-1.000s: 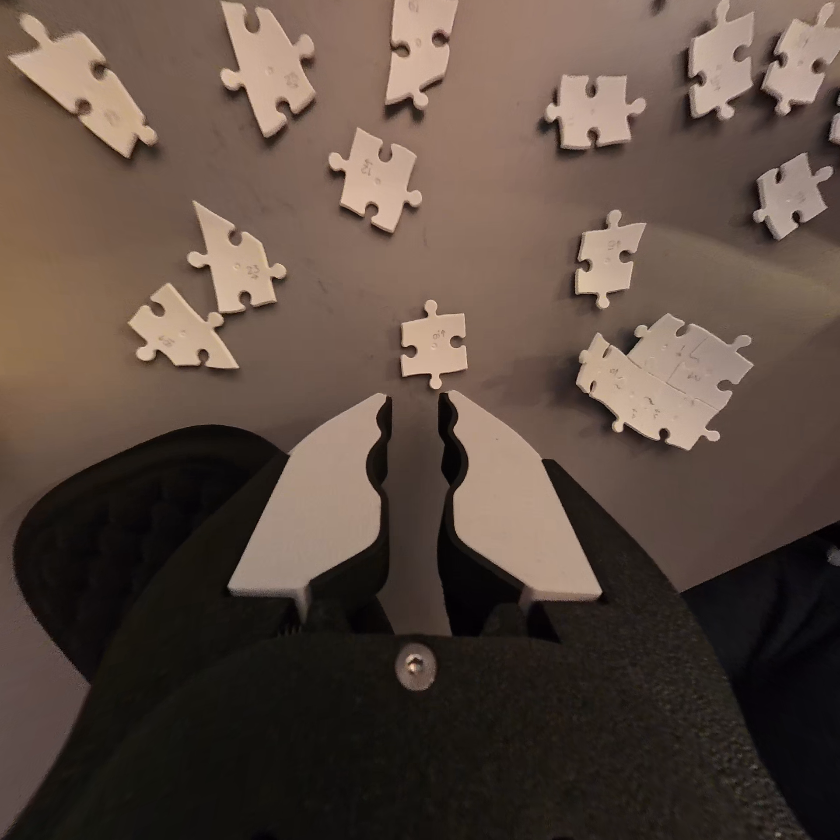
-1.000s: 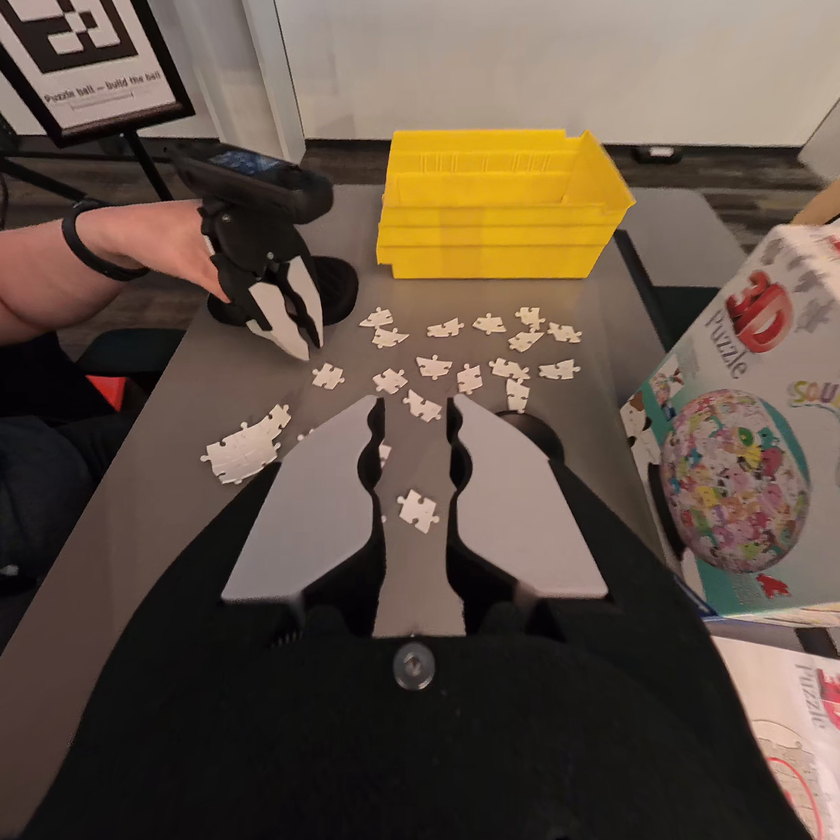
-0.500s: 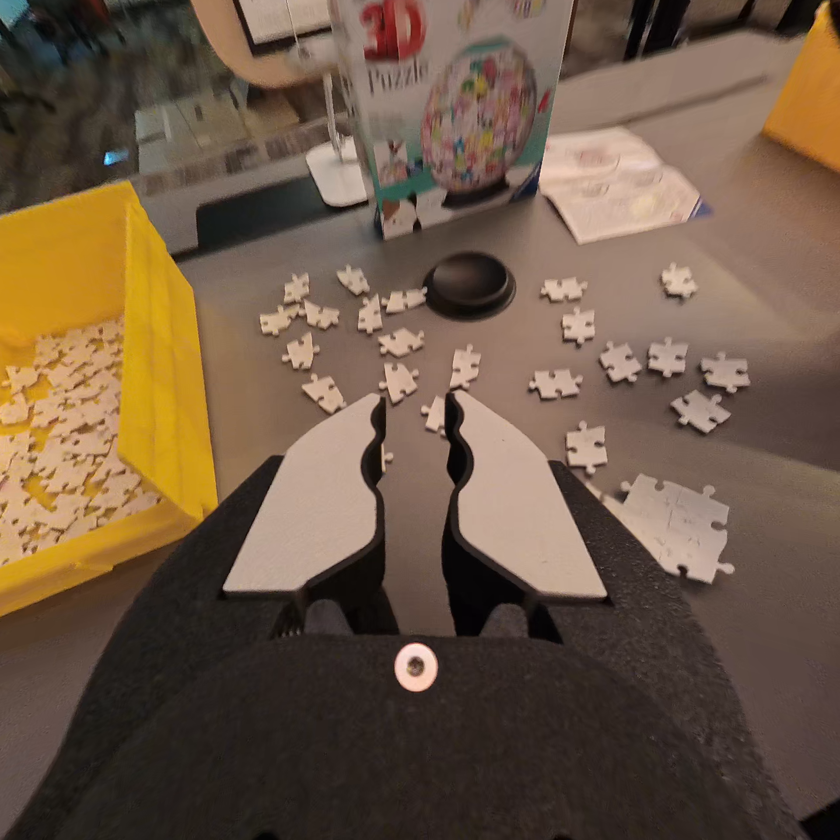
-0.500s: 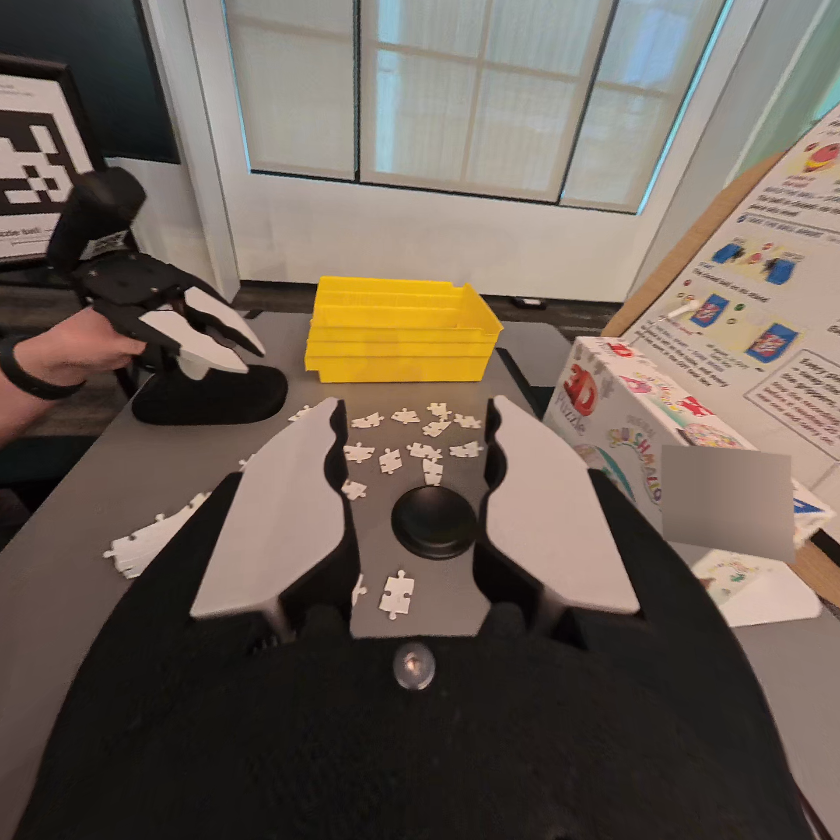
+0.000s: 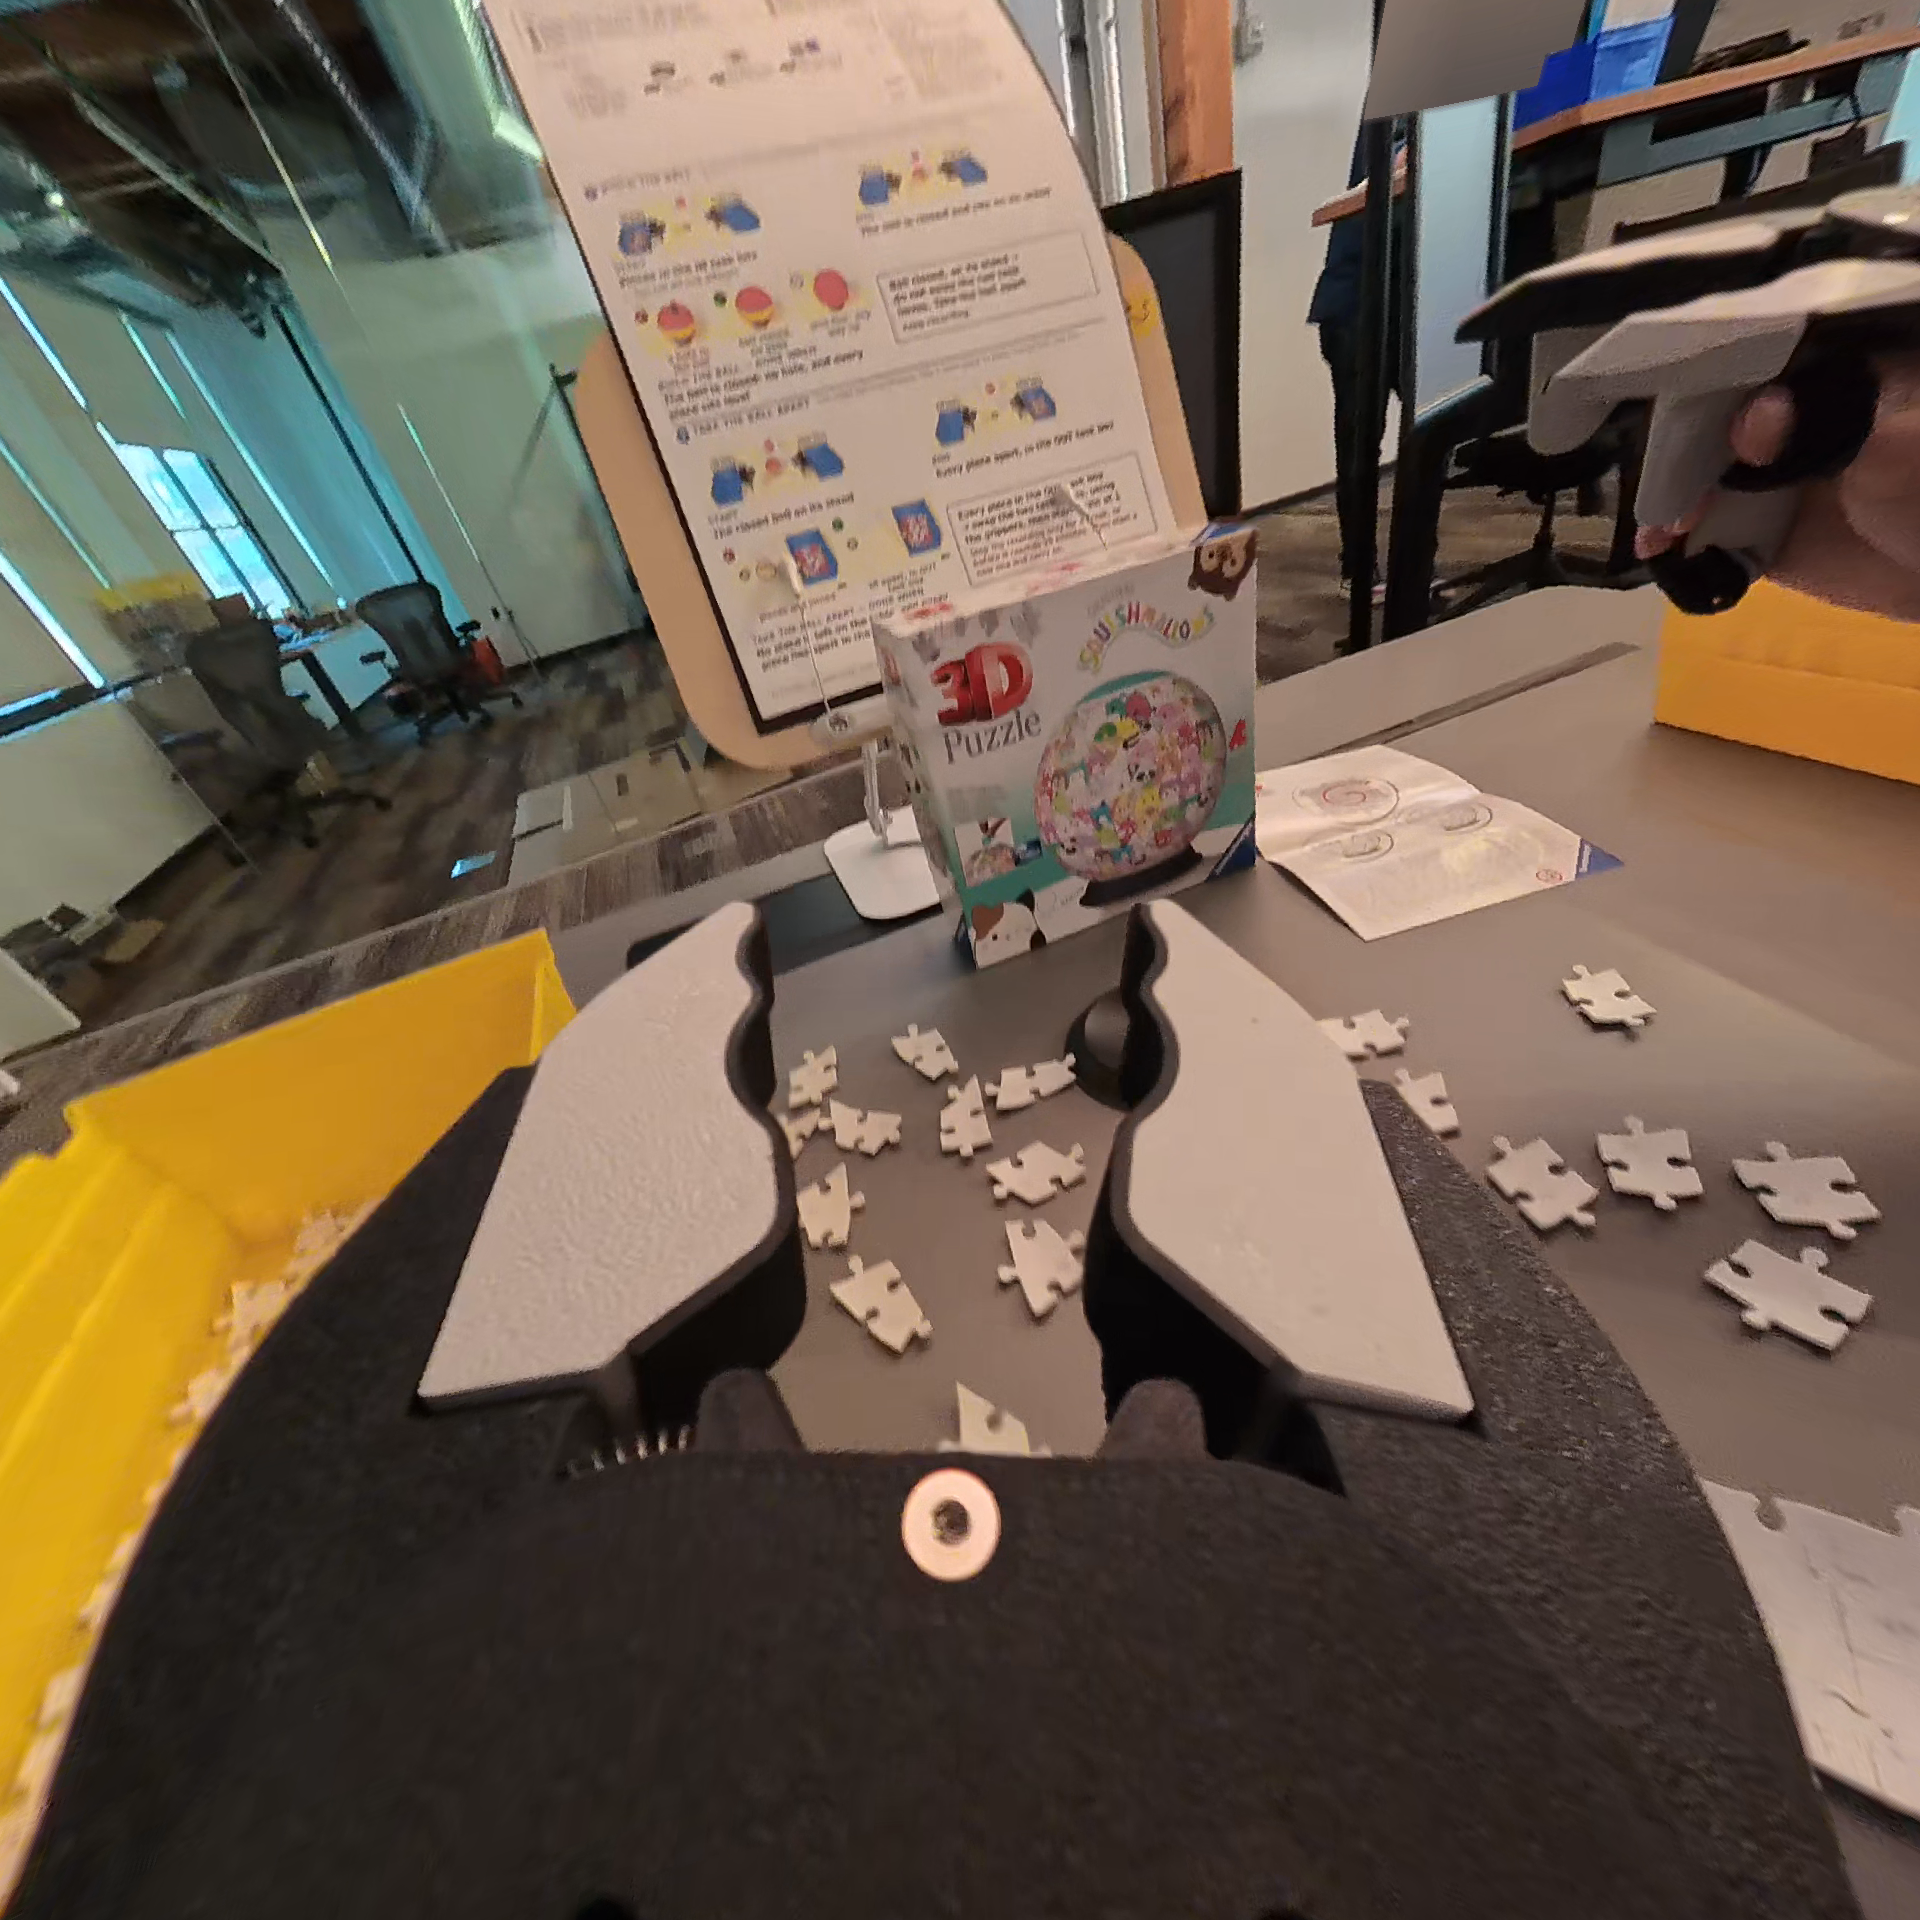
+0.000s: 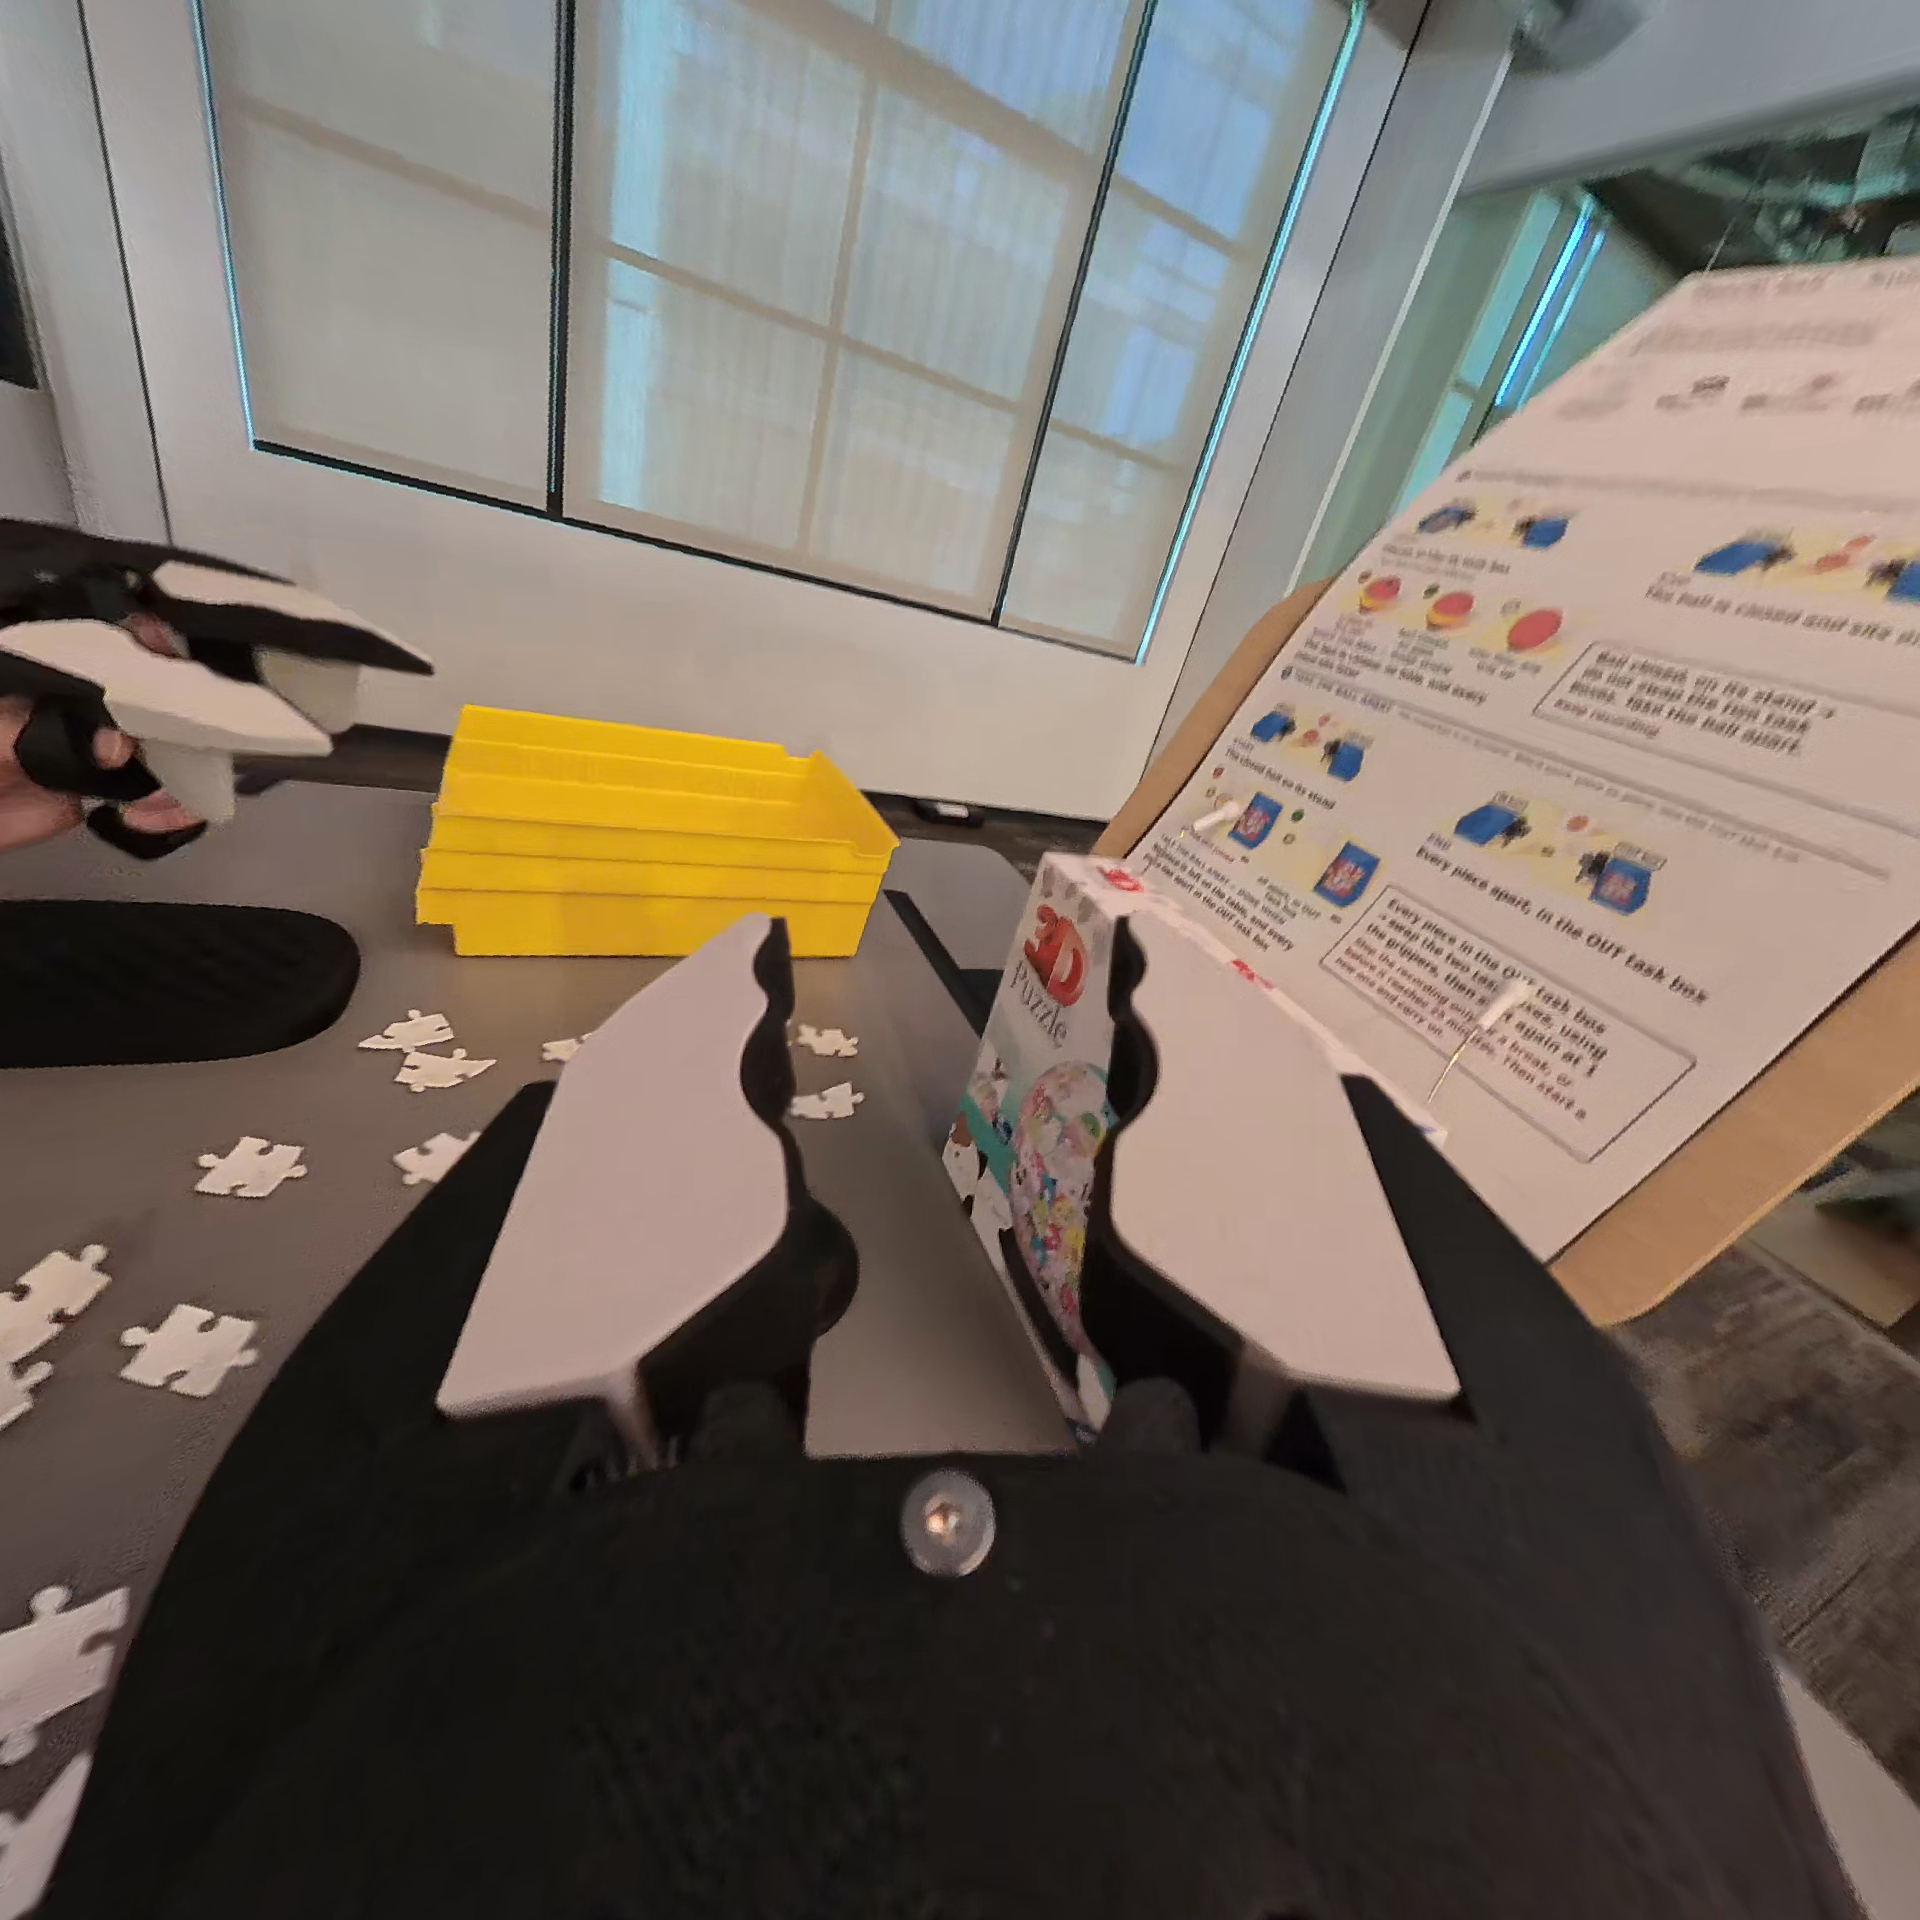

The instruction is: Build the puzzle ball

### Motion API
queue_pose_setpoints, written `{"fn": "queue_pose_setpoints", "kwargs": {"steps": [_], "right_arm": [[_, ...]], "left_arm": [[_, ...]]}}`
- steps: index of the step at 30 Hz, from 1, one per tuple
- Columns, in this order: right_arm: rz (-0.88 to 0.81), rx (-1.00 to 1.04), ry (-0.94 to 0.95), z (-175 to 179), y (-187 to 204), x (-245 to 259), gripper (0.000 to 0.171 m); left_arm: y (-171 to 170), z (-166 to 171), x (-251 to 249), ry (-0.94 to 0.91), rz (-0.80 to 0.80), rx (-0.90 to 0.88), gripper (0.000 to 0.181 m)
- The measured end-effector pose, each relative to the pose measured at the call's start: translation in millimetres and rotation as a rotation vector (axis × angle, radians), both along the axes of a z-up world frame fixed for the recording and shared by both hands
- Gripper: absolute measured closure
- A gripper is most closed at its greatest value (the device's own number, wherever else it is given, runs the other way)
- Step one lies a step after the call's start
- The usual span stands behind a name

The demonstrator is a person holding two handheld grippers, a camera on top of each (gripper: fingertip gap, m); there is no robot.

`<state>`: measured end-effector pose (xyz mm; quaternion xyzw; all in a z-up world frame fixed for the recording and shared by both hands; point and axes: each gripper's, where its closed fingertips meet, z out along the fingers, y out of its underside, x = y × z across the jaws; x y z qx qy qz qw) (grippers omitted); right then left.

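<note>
Several loose white puzzle pieces lie face down on the grey table, and they also show in the right wrist view. A joined patch of pieces lies at the lower right. A black round stand sits behind the pieces. My left gripper is open and empty, held above the table. My right gripper is open and empty, pointing past the puzzle box. Each gripper shows in the other's view, raised in the air: the right and the left.
A yellow bin holding many pieces stands at the left, stacked on others in the right wrist view. A second yellow bin, an instruction sheet, a slanted instruction board and a black pad surround the pieces.
Both grippers rose from the table and tilted up to look level across it. Both jaws opened wider. The left one no longer hovers over a single piece.
</note>
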<state>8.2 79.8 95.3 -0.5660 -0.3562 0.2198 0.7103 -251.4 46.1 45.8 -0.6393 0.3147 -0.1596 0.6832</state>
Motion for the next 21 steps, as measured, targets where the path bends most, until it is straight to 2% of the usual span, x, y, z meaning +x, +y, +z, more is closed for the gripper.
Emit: {"fn": "queue_pose_setpoints", "kwargs": {"steps": [5, 8, 10, 14, 18, 19, 21], "right_arm": [[0.031, 0.085, -0.009, 1, -9, -10, 0.113], [0.051, -0.009, -0.05, -17, -2, -18, 0.106], [0.044, -0.052, -0.084, -29, 4, -22, 0.108], [-0.073, -0.033, -0.171, -44, 18, -17, 0.134], [-0.072, 0.009, -0.223, -54, 18, -21, 0.162], [-0.062, 0.001, -0.235, -57, 18, -22, 0.17], [-0.045, -0.027, -0.25, -64, 18, -25, 0.17]], "left_arm": [[18, 25, -1, 0.032, -0.016, 0.106, 0.118], [30, 34, -7, 0.037, -0.026, 0.152, 0.123], [38, 33, -10, 0.055, -0.048, 0.136, 0.124], [51, 21, -17, 0.103, -0.089, 0.109, 0.134], [62, 2, -25, 0.112, -0.129, 0.051, 0.147], [64, -2, -28, 0.102, -0.137, 0.04, 0.152], [71, -7, -39, 0.052, -0.107, 0.019, 0.181]]}}
